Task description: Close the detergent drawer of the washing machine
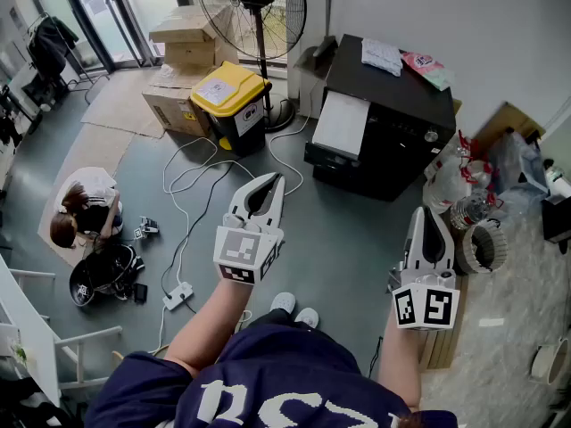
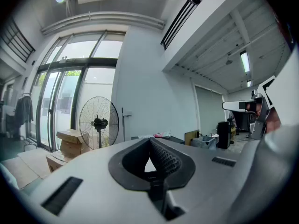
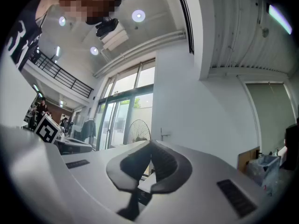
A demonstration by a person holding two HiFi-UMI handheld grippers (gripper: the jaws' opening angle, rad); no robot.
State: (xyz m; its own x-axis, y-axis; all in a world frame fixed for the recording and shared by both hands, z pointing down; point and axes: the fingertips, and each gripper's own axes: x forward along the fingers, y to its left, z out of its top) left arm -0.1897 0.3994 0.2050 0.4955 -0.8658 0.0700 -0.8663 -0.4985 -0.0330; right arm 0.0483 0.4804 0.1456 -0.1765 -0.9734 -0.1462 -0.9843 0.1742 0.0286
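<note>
Black, boxy washing machine (image 1: 393, 87) stands upright on the grey floor (image 1: 348, 239) beside the white wall (image 1: 464, 16), upper right of the head view. Its front faces lower left, with a round knob (image 1: 432, 135) on the control strip. The detergent drawer (image 1: 342, 123) is a pale slab projecting from the front, pulled out, roughly level. Its interior is not discernible.

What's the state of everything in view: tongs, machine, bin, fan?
left tongs: shut, empty, held in the air.
right tongs: shut, empty, held in the air.
black machine: white part juts out at its front, with neither tongs touching it.
yellow-lidded bin: lid shut.
floor fan: upright; cannot tell whether it is spinning.
</note>
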